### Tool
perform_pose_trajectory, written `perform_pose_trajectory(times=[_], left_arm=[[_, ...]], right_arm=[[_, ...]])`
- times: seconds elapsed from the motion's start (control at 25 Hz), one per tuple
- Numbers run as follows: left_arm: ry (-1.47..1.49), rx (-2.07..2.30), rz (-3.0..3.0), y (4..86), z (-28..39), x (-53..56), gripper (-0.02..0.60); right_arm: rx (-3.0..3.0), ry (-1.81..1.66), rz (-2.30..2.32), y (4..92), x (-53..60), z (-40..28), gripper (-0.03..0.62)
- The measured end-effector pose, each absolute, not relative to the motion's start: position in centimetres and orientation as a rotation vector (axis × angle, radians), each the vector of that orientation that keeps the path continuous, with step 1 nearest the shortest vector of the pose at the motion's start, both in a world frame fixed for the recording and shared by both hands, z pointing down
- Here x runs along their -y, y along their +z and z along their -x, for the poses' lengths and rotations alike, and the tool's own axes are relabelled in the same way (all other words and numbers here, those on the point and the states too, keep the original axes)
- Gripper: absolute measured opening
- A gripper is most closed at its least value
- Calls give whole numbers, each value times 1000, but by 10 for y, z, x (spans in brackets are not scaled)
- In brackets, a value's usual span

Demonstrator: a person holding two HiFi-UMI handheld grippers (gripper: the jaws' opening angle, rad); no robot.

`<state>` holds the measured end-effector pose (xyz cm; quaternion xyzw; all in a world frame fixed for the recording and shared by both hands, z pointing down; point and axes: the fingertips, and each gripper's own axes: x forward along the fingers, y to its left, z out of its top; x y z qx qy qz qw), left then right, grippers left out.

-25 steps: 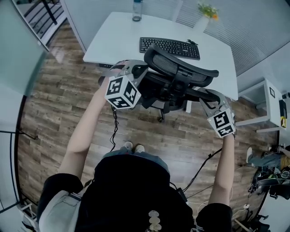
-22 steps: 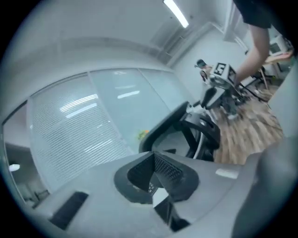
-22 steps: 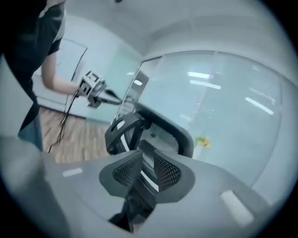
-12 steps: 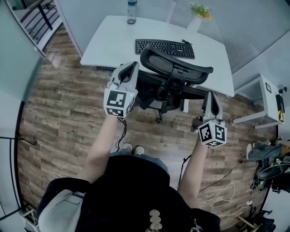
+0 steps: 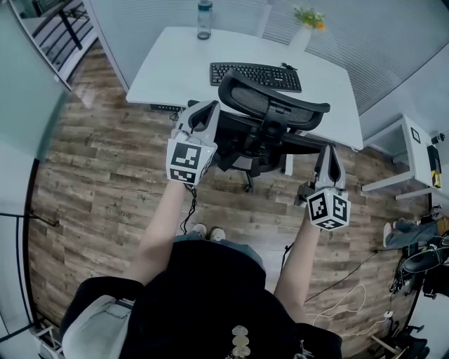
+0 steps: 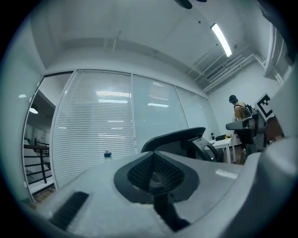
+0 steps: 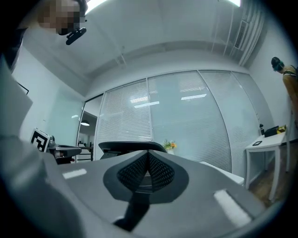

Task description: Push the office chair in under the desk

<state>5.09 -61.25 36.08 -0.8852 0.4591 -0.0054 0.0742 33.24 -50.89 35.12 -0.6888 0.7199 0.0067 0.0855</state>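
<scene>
Both the left claw [image 5: 203, 112] and the just-closed right claw [image 5: 327, 153] are sitting shut, empty, just behind the office chair [image 5: 270, 112]; pushing is looking finished

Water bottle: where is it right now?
In the head view the water bottle stands at the far edge of the desk, left of centre, beyond the keyboard and left of the plant.

White desk [image 5: 175, 63] bears keyboard [image 5: 255, 75], bottle [image 5: 204, 18], flower vase [image 5: 303, 34]
</scene>
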Motion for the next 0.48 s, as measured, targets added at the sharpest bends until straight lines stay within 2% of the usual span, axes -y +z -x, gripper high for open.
perform_pose_trajectory(times=[0.48], left_arm=[[-37,-1377,2651,362,-52,614,8]], right_arm=[[-2171,14,2049,356,514,-328,9]])
